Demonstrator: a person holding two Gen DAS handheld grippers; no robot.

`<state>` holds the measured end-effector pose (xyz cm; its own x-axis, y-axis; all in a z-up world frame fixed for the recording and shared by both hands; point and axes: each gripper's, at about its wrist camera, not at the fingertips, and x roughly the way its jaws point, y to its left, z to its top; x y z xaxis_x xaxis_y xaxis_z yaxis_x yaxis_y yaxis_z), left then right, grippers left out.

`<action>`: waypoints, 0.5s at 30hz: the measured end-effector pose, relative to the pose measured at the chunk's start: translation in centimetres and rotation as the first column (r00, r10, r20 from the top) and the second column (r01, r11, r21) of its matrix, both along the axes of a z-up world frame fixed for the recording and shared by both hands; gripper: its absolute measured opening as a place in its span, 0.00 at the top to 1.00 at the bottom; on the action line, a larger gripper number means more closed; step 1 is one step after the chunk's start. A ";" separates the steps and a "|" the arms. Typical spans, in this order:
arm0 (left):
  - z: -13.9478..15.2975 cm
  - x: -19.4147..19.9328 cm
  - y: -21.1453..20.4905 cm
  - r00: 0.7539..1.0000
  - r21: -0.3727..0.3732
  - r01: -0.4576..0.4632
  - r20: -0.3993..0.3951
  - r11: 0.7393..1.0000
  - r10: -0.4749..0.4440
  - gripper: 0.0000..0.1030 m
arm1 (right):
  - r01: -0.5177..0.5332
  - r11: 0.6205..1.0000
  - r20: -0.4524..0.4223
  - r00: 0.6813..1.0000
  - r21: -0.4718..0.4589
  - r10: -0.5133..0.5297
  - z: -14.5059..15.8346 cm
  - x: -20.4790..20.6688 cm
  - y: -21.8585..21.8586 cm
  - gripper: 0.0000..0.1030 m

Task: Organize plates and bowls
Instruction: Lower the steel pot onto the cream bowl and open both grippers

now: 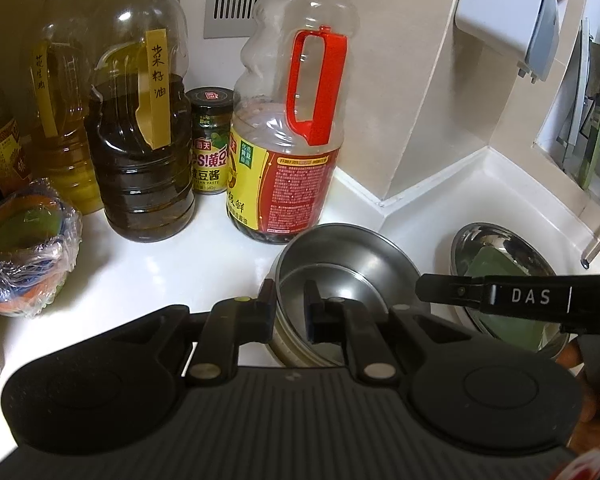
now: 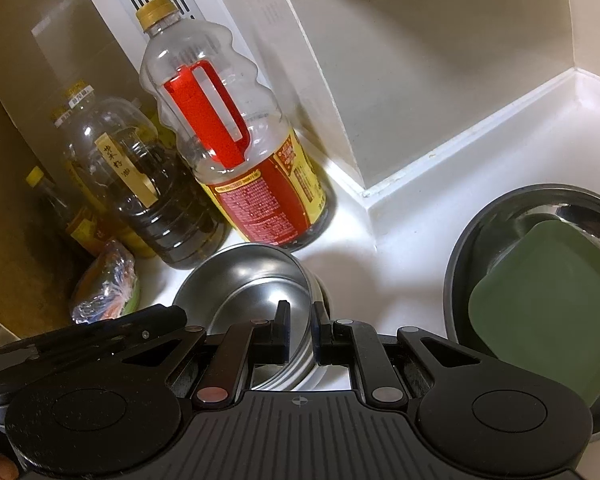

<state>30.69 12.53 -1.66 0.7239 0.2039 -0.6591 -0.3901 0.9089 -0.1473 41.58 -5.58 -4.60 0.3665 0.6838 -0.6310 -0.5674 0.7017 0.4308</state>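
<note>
Steel bowls [image 1: 340,264], two stacked; left gripper [image 1: 290,312] and right gripper [image 2: 302,328] each clamp the rim

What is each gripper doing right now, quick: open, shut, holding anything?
Left gripper: shut on the rim of the small round stainless steel bowl.
Right gripper: shut on the opposite rim of the same bowl.

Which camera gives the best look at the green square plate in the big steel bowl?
The right wrist view: the green square plate shows nearly whole, leaning inside the big steel bowl. In the left wrist view the right claw crosses the plate, leaving only patches.
</note>
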 end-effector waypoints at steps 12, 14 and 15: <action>1.3 -1.6 -1.1 0.999 0.019 -0.025 0.025 1.000 0.024 0.86 | -0.008 1.000 0.041 0.999 0.007 0.008 0.7 -1.4 -1.4 0.89; 1.6 -2.2 -1.4 0.999 0.027 -0.030 0.027 0.999 0.029 0.85 | -0.009 1.000 0.049 0.999 0.008 0.009 0.9 -1.8 -1.9 0.88; 1.7 -2.5 -1.6 0.999 0.031 -0.034 0.026 0.999 0.033 0.84 | -0.009 1.000 0.053 0.999 0.006 0.008 0.9 -2.0 -2.1 0.88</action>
